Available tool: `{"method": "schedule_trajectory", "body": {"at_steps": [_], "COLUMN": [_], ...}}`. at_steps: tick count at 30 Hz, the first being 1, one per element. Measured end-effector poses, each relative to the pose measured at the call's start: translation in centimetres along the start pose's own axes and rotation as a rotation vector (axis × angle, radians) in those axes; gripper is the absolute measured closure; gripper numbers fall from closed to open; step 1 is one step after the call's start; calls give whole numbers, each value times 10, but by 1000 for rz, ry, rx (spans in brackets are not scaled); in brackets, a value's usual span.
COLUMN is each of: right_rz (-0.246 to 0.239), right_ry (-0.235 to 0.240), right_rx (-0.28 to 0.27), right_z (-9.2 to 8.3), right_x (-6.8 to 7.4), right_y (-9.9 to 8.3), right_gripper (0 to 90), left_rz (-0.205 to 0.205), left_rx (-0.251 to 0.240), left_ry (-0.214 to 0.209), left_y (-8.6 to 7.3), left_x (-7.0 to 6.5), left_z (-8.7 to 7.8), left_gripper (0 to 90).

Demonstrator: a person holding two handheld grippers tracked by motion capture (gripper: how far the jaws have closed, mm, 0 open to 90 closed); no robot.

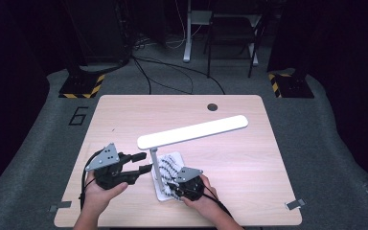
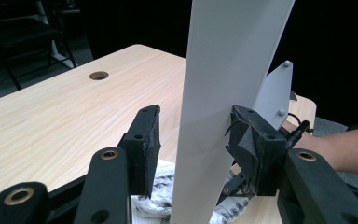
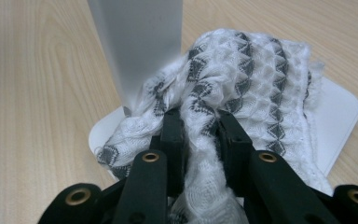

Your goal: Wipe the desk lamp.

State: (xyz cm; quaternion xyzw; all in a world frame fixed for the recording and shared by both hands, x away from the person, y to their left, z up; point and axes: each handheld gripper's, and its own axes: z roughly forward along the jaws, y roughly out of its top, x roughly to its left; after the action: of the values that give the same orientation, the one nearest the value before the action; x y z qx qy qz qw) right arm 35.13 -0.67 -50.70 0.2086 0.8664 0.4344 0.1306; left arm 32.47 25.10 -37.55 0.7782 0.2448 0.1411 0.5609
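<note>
Pale wooden table (image 1: 249, 158) on grey carpet (image 1: 326, 124), dark room behind

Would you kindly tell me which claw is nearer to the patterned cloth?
Right. The right claw is shut on the cloth over the lamp base; the left claw straddles the lamp post above it.

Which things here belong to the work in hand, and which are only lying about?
In the work: cloth, pinched by the right gripper; desk lamp, its post between the left gripper jaws.
Lying about: black-and-yellow stand bases, chair, floor cables.
</note>
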Motion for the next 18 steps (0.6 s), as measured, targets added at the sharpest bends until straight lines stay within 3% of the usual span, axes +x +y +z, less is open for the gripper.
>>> {"method": "schedule_trajectory", "body": {"at_steps": [1, 14, 18], "right_rz": [-15, 55, 55], "right_ry": [3, 50, 54], "right_rx": [-3, -118, -150], "right_z": [-1, -21, -28], "right_x": [-1, -3, -3], "right_y": [1, 22, 28], "right_gripper": [753, 754, 754], "left_rz": [0, -6, -7], "left_rx": [2, -4, -3], "left_ry": [-2, -3, -3], "left_y": [0, 0, 0], "left_x": [0, 1, 1], "left_z": [0, 0, 0], "left_gripper": [526, 520, 520]}}
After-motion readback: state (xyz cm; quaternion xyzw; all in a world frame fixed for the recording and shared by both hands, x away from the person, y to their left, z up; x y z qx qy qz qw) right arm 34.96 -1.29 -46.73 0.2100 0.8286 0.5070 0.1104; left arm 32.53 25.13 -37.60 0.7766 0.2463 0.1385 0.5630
